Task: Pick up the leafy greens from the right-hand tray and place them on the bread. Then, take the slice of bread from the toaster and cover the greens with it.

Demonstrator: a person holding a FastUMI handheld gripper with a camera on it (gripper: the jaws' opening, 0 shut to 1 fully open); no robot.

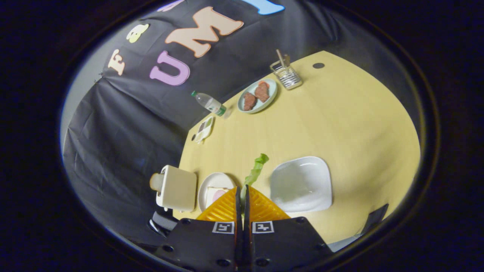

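My gripper (242, 189) is shut on the leafy greens (257, 168), a long green leaf that sticks out ahead of the closed fingertips, lifted over the table. Left of the fingers a round white plate (207, 187) holds a bread slice with a pink piece on it (215, 194), partly hidden by a finger. Further left stands the white toaster (176, 187) with a bread slice (155, 181) poking out of its slot. Right of the fingers lies the white square tray (302, 183), bare.
Beyond, on the yellow table (340, 121): a pale plate with two brown meat pieces (258, 96), a wire holder with sticks (286, 73), a lying water bottle (209, 102), and a small white tray (204, 129) at the table's left edge.
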